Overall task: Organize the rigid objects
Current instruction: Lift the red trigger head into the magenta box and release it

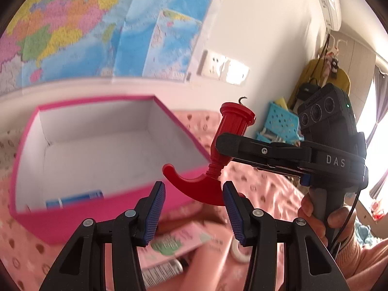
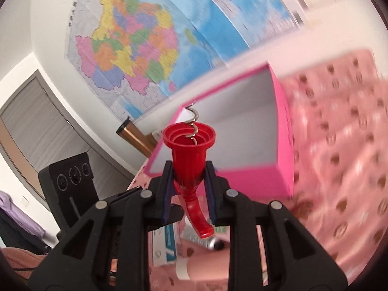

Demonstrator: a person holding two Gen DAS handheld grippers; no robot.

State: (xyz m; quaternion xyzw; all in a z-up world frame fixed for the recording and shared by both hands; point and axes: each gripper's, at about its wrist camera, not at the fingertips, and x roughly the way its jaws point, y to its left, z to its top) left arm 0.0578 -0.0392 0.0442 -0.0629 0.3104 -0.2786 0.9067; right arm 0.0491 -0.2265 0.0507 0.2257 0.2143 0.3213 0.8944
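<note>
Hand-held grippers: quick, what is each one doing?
Left hand-held gripper: open, holding nothing.
Right hand-held gripper: shut on the red corkscrew.

Both wrist views close, facing wall map (image 1: pixel 72 24); share pink box (image 1: pixel 97 206), red corkscrew (image 2: pixel 189 155).

Only thing I can actually read is "DAS", white letters on the black band of my right gripper (image 1: pixel 219 150), seen from my left wrist. Print on the wall map (image 2: pixel 135 48) and the boxes is too blurry.
</note>
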